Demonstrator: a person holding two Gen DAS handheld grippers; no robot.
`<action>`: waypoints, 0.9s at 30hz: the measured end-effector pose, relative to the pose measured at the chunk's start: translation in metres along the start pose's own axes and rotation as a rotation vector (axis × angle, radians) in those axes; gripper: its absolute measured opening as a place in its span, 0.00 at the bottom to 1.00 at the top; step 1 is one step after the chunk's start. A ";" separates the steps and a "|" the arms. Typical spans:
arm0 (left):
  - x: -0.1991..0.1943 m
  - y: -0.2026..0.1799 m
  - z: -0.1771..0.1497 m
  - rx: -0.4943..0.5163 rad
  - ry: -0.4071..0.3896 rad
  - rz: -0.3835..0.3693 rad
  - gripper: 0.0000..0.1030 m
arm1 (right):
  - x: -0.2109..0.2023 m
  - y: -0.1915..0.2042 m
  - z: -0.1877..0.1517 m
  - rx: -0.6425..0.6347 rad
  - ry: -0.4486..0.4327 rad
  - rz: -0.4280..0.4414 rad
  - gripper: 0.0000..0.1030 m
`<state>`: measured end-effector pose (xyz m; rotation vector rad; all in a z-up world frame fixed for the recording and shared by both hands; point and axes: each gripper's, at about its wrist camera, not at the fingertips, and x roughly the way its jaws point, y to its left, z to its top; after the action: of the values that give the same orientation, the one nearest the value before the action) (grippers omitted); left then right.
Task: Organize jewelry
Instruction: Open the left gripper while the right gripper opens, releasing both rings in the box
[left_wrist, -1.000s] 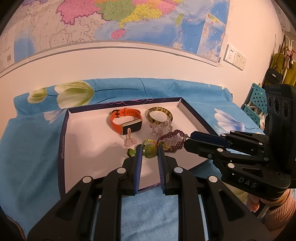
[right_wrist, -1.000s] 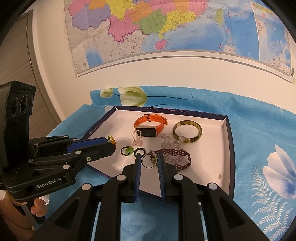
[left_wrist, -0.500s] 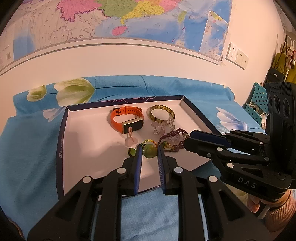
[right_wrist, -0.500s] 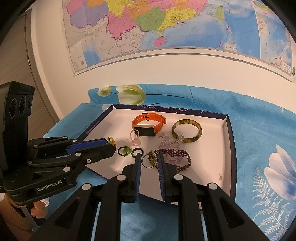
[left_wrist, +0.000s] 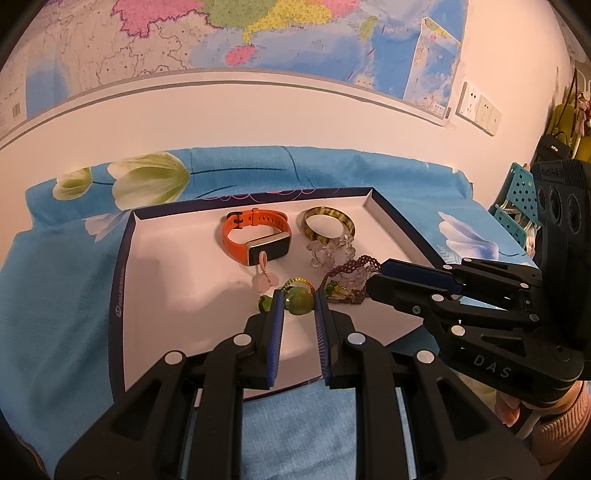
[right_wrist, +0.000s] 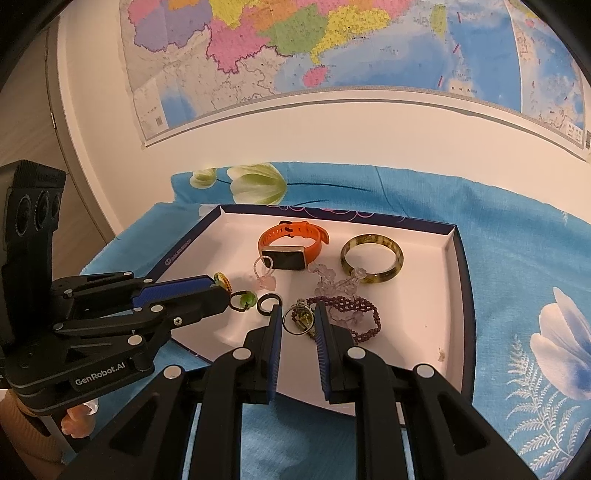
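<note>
Left claw (left_wrist: 298, 309) seemingly edged nearer the watch (left_wrist: 256, 235).
</note>
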<state>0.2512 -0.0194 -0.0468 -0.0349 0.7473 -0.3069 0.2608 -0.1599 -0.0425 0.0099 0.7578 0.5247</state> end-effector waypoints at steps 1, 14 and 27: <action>0.001 0.000 0.000 -0.001 0.002 0.001 0.17 | 0.001 0.000 0.000 0.000 0.001 -0.001 0.15; 0.008 0.004 0.000 -0.009 0.016 0.014 0.17 | 0.012 -0.003 0.001 0.006 0.021 -0.021 0.16; 0.014 0.005 -0.001 -0.013 0.029 0.022 0.17 | 0.016 -0.004 0.000 0.008 0.036 -0.030 0.16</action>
<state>0.2618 -0.0186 -0.0576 -0.0345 0.7780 -0.2822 0.2725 -0.1557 -0.0540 -0.0035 0.7940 0.4948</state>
